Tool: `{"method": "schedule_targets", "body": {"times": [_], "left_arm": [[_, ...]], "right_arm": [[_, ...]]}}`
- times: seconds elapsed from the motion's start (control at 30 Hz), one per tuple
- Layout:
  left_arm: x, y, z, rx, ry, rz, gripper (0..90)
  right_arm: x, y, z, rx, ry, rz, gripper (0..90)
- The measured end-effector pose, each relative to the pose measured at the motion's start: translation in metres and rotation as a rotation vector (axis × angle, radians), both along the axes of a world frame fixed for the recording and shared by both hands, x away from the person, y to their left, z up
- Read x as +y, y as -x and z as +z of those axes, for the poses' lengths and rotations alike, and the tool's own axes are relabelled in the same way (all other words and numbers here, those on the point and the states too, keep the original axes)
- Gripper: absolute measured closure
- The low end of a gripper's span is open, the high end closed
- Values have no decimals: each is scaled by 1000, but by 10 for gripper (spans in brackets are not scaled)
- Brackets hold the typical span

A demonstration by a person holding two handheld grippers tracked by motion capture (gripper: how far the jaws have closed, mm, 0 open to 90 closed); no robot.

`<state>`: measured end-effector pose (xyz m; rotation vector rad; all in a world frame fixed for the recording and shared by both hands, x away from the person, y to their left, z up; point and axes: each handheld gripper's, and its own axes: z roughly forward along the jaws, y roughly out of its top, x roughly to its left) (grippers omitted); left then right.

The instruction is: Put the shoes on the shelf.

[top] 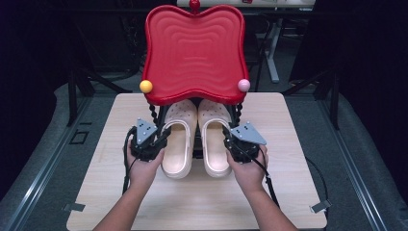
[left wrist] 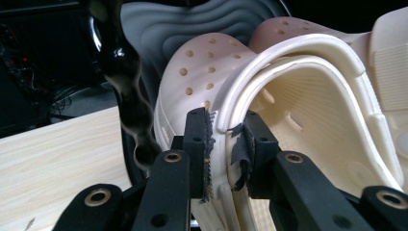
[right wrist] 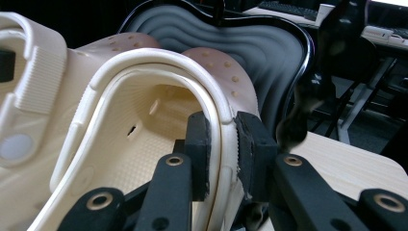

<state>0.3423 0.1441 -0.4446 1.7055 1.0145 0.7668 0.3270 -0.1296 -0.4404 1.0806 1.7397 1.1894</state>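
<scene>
1. Red tray (top: 194,53) hangs right over the clog (top: 179,139) toes, so there's no way in from above there.
2. Black beaded legs (top: 153,113) crowd the outer sides.
3. Near tabletop (top: 197,202) is wide open.

I work at a pale wooden table (top: 298,192) with a light grain, held at its near corners by small metal brackets (top: 321,207). Around it the floor (top: 43,159) is grey, with metal rails (top: 358,173) running along both sides, and everything beyond falls into deep shadow, where I can just make out black stand legs (top: 79,86). Farther back stands a white desk leg (top: 273,53), and in my right gripper view there is a desk with a keyboard (right wrist: 288,8) and a dark chair (right wrist: 356,72).
</scene>
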Motion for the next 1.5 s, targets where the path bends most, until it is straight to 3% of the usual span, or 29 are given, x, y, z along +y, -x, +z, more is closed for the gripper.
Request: {"method": "schedule_targets", "body": {"times": [0.23,0.4,0.73,1.0,1.1,1.37,1.5], "left_arm": [[-7,-13,1,-8,-9,14,753],[-6,-20,-2,-13,-4,22,748],[-7,-18,-3,-21,-14,29,724],[-3,-21,-2,7,60,4,658],[-4,-20,-2,12,55,-7,630],[-3,-21,-2,18,87,-12,551],[-3,-19,-1,16,82,-17,526]], "right_arm": [[9,-12,0,-21,5,-15,754],[9,-21,-2,1,-23,-7,749],[7,-21,-8,27,-29,10,719],[7,-20,-7,37,-49,31,692],[7,-21,-7,48,-62,41,654],[9,-18,-6,29,-40,47,609],[7,-16,-5,21,-31,51,599]]}}
